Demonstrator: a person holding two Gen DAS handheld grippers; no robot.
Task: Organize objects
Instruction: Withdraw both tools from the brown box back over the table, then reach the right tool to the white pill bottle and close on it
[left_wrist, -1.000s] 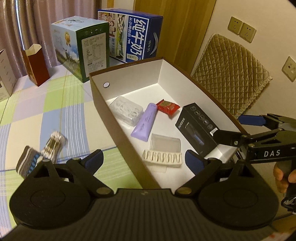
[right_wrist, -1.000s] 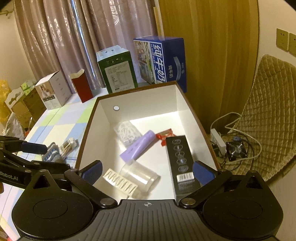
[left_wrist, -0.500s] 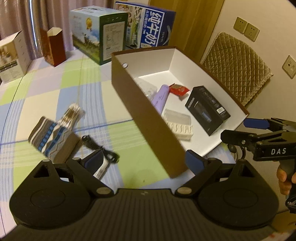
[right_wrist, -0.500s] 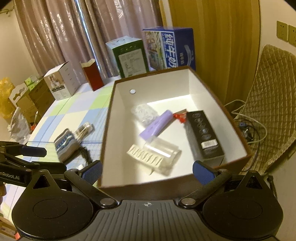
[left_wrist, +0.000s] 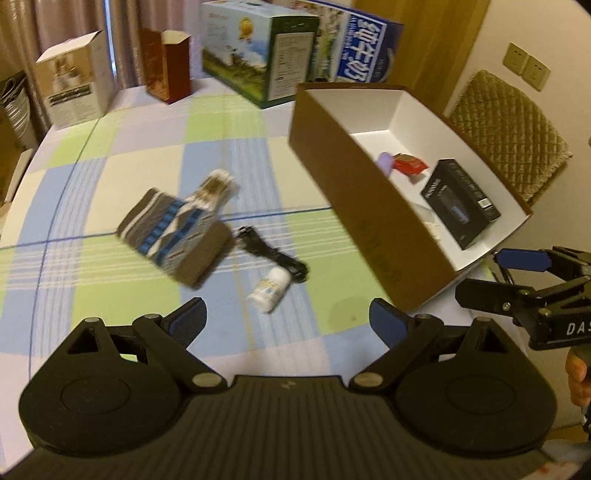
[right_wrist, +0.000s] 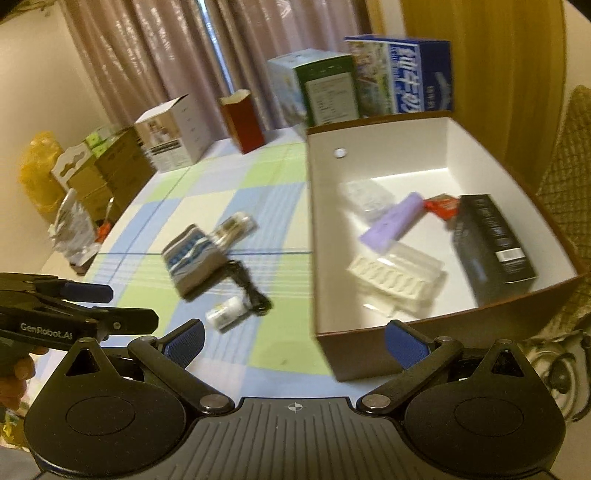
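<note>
My left tool (left_wrist: 286, 319) hangs over the checked counter (left_wrist: 110, 177) with its blue-padded fingers spread wide and nothing between them. My right tool (right_wrist: 293, 341) is spread just as wide and is also empty, its right finger lying in front of the near wall of a brown cardboard box (right_wrist: 369, 354) with a white inside.

On the counter, ahead of both tools, four loose things lie close together: a small white bottle (left_wrist: 269, 290) on its side, a coiled black cable (left_wrist: 275, 256) just beyond it, a folded brown and blue striped cloth (left_wrist: 177, 236) to the left of the cable, and a pale, blurred bundle (left_wrist: 214, 186) at the cloth's far end.

The box stands on the right side of the counter. Inside it I see a black carton (right_wrist: 493, 240), a purple tube (right_wrist: 393, 225), a small red packet (right_wrist: 441, 206), a clear plastic case (right_wrist: 365, 197) and a white ridged tray (right_wrist: 395, 275) under a clear lid.

At the far edge of the counter stand several cartons: a blue one (right_wrist: 413, 75), a green one (right_wrist: 325, 92), a dark red one (right_wrist: 242, 120) and a white one (right_wrist: 171, 134)
</note>
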